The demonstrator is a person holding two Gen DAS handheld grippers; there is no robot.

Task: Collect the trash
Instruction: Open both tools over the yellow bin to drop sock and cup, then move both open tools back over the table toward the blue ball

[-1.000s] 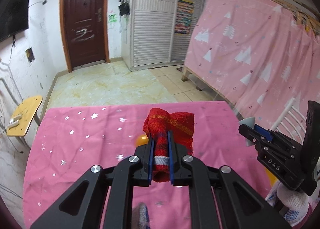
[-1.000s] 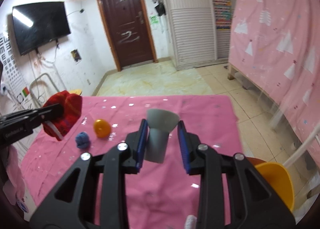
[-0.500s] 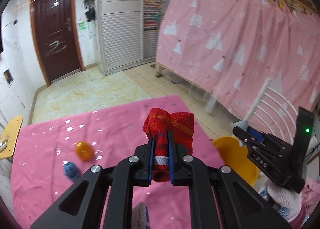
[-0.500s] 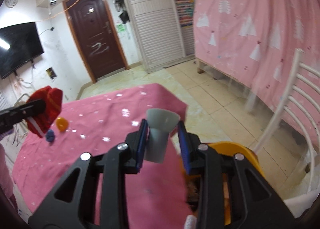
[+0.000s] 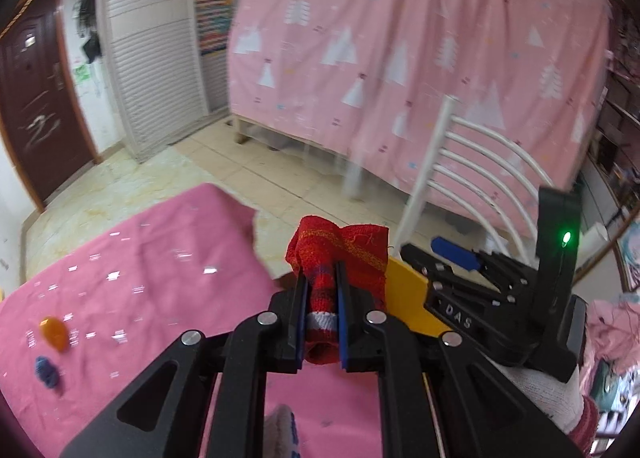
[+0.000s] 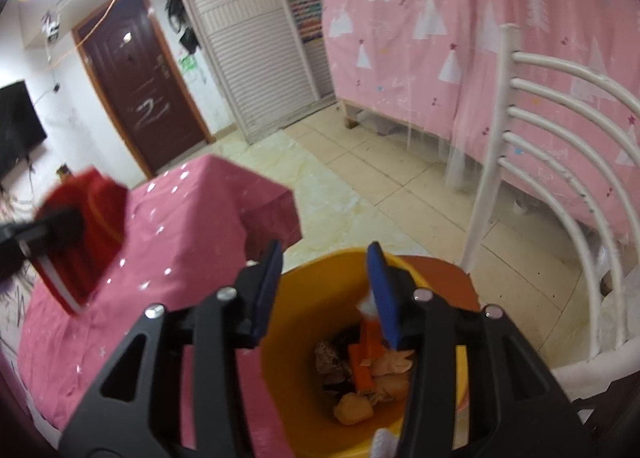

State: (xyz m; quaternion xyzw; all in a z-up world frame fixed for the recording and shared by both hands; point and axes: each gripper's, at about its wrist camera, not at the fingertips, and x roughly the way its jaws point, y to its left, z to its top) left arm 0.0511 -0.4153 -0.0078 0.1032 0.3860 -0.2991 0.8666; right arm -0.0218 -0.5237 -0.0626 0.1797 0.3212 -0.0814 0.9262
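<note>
My left gripper (image 5: 320, 272) is shut on a red knitted cloth (image 5: 344, 248) with a white band, held above the edge of the pink table (image 5: 152, 258) next to a yellow bin (image 5: 404, 290). My right gripper (image 6: 326, 290) hangs over the yellow bin (image 6: 300, 322); its jaws are opening and nothing is between them. Several pieces of trash (image 6: 368, 370) lie in the bin's bottom. The grey cup is not visible. In the right wrist view the red cloth (image 6: 96, 225) shows blurred at the left. An orange item (image 5: 54, 332) and a blue scrap (image 5: 47, 370) lie on the table.
A white metal chair (image 6: 560, 137) stands right behind the bin. A pink curtain (image 5: 400, 57) with white trees hangs behind it. Tiled floor (image 6: 360, 185) runs to a brown door (image 6: 140, 89) and a white slatted cupboard (image 6: 248, 49).
Both grippers swung from over the table to the yellow bin. The right jaws opened and the grey cup has left them. The left gripper still holds the red cloth.
</note>
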